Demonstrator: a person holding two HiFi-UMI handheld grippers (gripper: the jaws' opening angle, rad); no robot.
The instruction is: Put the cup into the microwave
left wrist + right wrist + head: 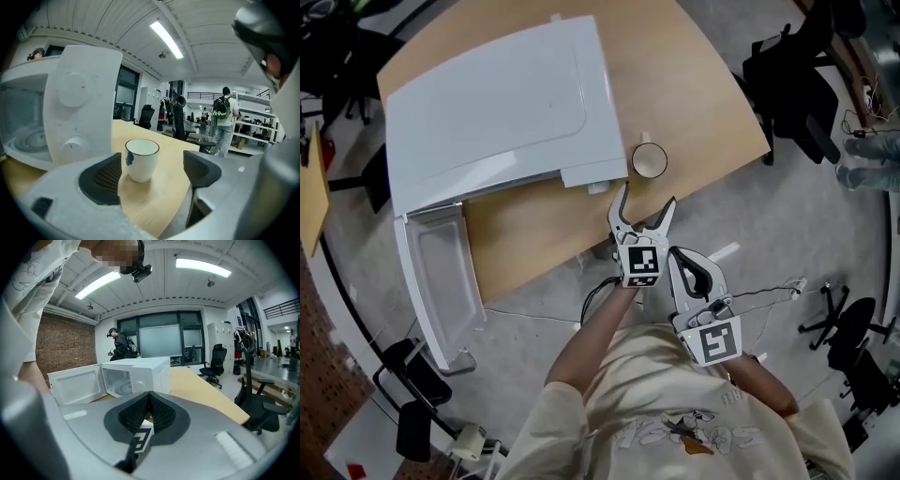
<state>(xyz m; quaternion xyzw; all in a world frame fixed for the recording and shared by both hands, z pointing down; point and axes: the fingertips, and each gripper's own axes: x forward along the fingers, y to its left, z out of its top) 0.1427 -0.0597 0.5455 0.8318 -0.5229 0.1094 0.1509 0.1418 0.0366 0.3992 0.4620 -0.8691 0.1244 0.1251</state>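
The left tool (648, 195) (150, 173) had its jaws spread wide with nothing gripped. The cup (650, 160) (142, 159) stood upright on the worktop (703, 103) (154, 206) just ahead of that tool's tips, in line with the gap and nearer the left jaw. Neither pad touched it. The cup was white with a dark rim and a blue mark on the side facing the left jaw, and it looked empty.

The microwave (497, 103) (70, 117) (136, 373) sat to the left of the left tool, its two-knob panel just beside the cup on that side. Its door (441, 281) (75, 383) hung open, well to the left, past the worktop's edge in the head view. The cavity with its turntable showed in both tool views.

The right tool (680, 258) (149, 401) had its jaws pressed together with nothing between them. It hung behind the left tool and a little to its right, off the worktop's near edge and over the floor (787, 244). Below its pads, part of the left tool's marker cube (641, 263) (142, 439) showed.

To the right of the right tool stood an office chair (797, 84) (215, 363), well apart from the cup.
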